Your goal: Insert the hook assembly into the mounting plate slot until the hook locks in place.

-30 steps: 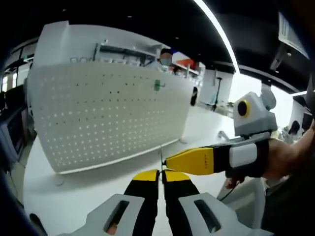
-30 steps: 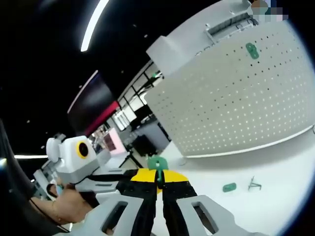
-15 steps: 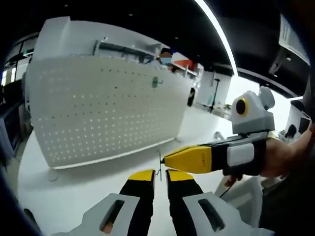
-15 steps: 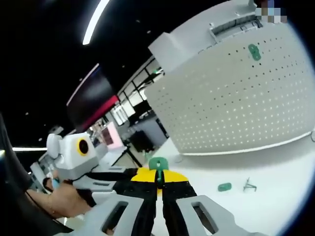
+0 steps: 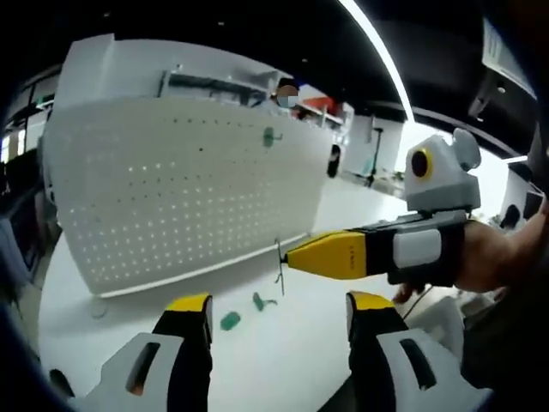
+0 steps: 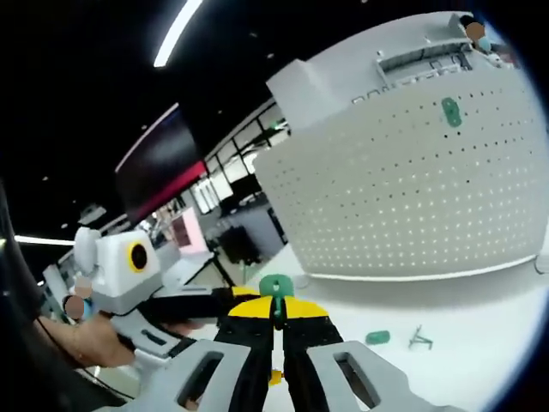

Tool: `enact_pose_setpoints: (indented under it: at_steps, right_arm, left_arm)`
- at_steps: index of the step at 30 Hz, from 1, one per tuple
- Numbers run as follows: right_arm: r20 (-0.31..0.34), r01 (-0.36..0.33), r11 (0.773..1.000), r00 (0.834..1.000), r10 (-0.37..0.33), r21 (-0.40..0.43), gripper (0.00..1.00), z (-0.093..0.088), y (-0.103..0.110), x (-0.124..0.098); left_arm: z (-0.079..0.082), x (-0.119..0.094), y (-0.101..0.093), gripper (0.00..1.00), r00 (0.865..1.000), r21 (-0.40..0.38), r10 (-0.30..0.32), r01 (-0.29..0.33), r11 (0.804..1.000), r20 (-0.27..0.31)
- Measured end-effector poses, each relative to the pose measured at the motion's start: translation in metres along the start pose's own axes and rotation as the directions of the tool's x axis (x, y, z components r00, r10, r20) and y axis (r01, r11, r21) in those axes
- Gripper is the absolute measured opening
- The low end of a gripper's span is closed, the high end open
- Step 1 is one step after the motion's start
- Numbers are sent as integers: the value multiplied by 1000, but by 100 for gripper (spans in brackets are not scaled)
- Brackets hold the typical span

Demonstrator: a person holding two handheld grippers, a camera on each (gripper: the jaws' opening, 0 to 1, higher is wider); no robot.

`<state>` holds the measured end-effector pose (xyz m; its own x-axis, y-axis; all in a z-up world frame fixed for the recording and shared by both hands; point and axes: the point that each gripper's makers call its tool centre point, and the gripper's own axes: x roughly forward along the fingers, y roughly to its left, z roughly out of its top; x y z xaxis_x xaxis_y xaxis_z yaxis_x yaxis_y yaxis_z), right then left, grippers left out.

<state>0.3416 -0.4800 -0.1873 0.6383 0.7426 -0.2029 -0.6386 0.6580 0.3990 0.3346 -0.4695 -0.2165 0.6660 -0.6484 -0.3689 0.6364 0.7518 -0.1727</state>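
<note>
My left gripper [image 5: 280, 305] stands open, its yellow-tipped jaws wide apart with nothing between them. My right gripper [image 5: 292, 257] reaches in from the right just beyond them, shut on a thin wire hook [image 5: 279, 263]. In the right gripper view, that gripper [image 6: 274, 307] pinches a green mounting plate [image 6: 275, 286] with the hook. A loose green plate [image 5: 230, 321] and a small hook piece [image 5: 262, 301] lie on the white table below. The same plate [image 6: 377, 337] and hook piece [image 6: 419, 337] show on the table to the right.
A large white pegboard [image 5: 180, 189] stands upright at the back of the table [image 5: 283, 360], with one green plate [image 5: 268, 136] mounted on it. The right gripper view shows the pegboard [image 6: 403, 197] and its plate [image 6: 450, 112]. A hand holds the right gripper.
My left gripper has opened wide, letting go of the hook piece it pinched with the right gripper. The right gripper still holds it.
</note>
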Motion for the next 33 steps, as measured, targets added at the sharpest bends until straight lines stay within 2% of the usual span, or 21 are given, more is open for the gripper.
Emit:
enact_pose_setpoints:
  at_steps: [6, 12, 17, 21, 22, 24, 29, 33]
  right_arm:
    - [4, 11, 999, 1000, -11, -42, 0, 4, -2, 1]
    - [2, 17, 997, 1000, -17, -81, 0, 7, -3, 3]
    - [3, 27, 993, 1000, -27, -116, 0, 11, -6, 5]
    - [18, 60, 986, 998, -58, -154, 0, 20, -14, 5]
    - [38, 101, 979, 995, -96, -178, 0, 26, -22, 4]
    - [60, 141, 970, 990, -131, -198, 0, 34, -30, 3]
    - [116, 219, 954, 973, -198, -206, 0, 51, -49, 3]
    - [160, 275, 931, 957, -242, -239, 0, 63, -62, 7]
  left_arm:
    - [3, -3, 1, 84, 1000, -11, -9, 9, 1000, 9]
    - [5, -3, -3, 96, 1000, -3, -29, 29, 1000, 11]
    - [6, -2, -9, 100, 999, 1, -47, 47, 999, 11]
    - [7, -3, -11, 100, 998, 9, -56, 55, 998, 7]
    - [7, -3, -10, 100, 999, 10, -52, 51, 999, 8]
    - [6, -3, -7, 100, 999, 9, -39, 39, 999, 3]
    - [9, -6, -6, 100, 999, 8, -39, 39, 999, 10]
    - [12, -7, -3, 100, 999, 3, -31, 31, 1000, 16]
